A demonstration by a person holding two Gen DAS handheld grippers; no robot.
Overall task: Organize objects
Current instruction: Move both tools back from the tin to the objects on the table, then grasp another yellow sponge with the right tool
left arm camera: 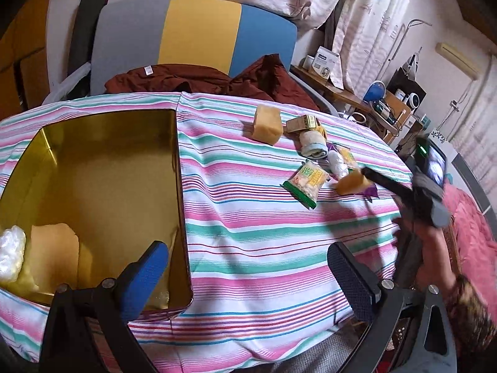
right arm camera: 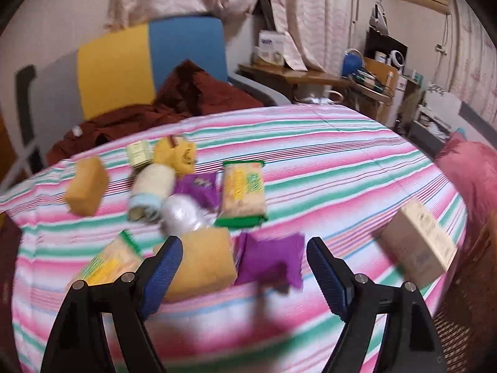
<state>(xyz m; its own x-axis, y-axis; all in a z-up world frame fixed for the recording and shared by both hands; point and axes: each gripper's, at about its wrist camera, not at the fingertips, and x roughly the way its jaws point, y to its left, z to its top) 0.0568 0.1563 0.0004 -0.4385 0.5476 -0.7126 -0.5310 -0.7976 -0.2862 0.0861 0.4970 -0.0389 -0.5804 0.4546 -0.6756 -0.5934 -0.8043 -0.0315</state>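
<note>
Step in hand looks like the reach for the next item: right gripper (right arm camera: 243, 265) is spread wide, nothing between the fingers, pointing down at the pile on the striped cloth (right arm camera: 326, 161). The right wrist view is blurred, so fine contact can't be judged.

Near to far from the right gripper:
- a yellow sponge block (right arm camera: 202, 258) just ahead of the left finger, and a purple packet (right arm camera: 270, 261) lying in the gap line between the 2 fingers. Neither is touched, as far as I can tell.
- a green-edged snack pack (right arm camera: 105, 264) to the left of the sponge, a tan carton (right arm camera: 419, 245) well off to the right.
- beyond the sponge: a white plastic-wrapped roll (right arm camera: 181, 213), a second snack pack (right arm camera: 243, 192), another purple packet (right arm camera: 198, 191), a rolled towel (right arm camera: 152, 192).
- farthest: another sponge (right arm camera: 87, 186), a small box (right arm camera: 139, 152), a yellow bag (right arm camera: 177, 155).

Next move, my read: drop lower, centre 1 item between the fingers (sponge or purple packet, can't say which), then close. Both sit touching or nearly touching, so risk of grabbing 2.

Left gripper (left arm camera: 248, 279) is also spread and empty, hovering at the near right corner of the gold tin (left arm camera: 99, 168).

Tin contents: 1 yellow sponge (left arm camera: 54, 248) and 1 white plastic bundle (left arm camera: 11, 251), both at its near left end. The rest of the tin is bare.
</note>
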